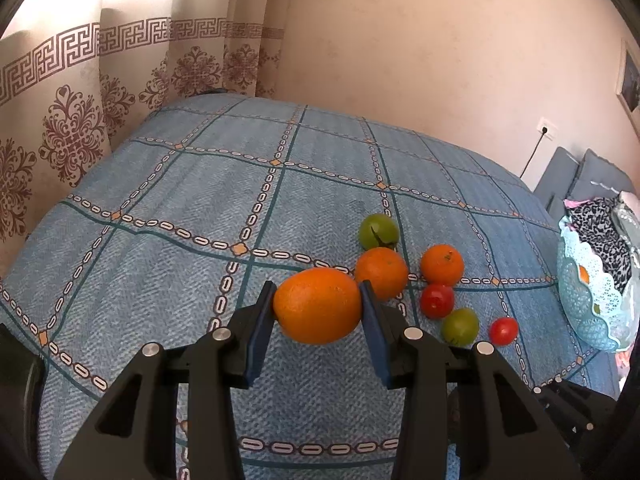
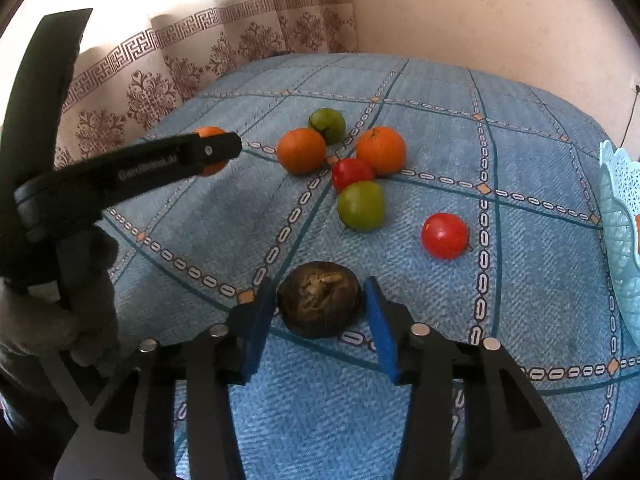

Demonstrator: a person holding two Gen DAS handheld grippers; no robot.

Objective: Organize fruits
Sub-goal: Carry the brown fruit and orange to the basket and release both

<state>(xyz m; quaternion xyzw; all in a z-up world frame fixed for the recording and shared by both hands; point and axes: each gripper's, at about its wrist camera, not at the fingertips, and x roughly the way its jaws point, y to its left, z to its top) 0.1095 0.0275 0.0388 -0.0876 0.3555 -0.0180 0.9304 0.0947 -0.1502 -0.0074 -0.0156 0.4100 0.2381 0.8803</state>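
Observation:
My left gripper (image 1: pixel 319 298) is shut on a large orange (image 1: pixel 318 312) and holds it above the blue checked cloth (image 1: pixel 200 200). In the right wrist view that gripper (image 2: pixel 216 148) reaches in from the left, with the orange (image 2: pixel 208 133) peeking out around its tip. My right gripper (image 2: pixel 320 300) is low on the cloth, its blue pads against both sides of a dark brown shrivelled fruit (image 2: pixel 320 300). Beyond it lie two oranges (image 2: pixel 301 150) (image 2: pixel 381 150), two green fruits (image 2: pixel 327 124) (image 2: pixel 361 205) and two red ones (image 2: pixel 352 173) (image 2: pixel 445 235).
A pale blue lacy basket (image 2: pixel 620 208) stands at the cloth's right edge, and it holds some fruit in the left wrist view (image 1: pixel 588 300). Patterned curtains (image 1: pixel 60 120) hang at the back left. A gloved hand (image 2: pixel 60 300) grips the left tool.

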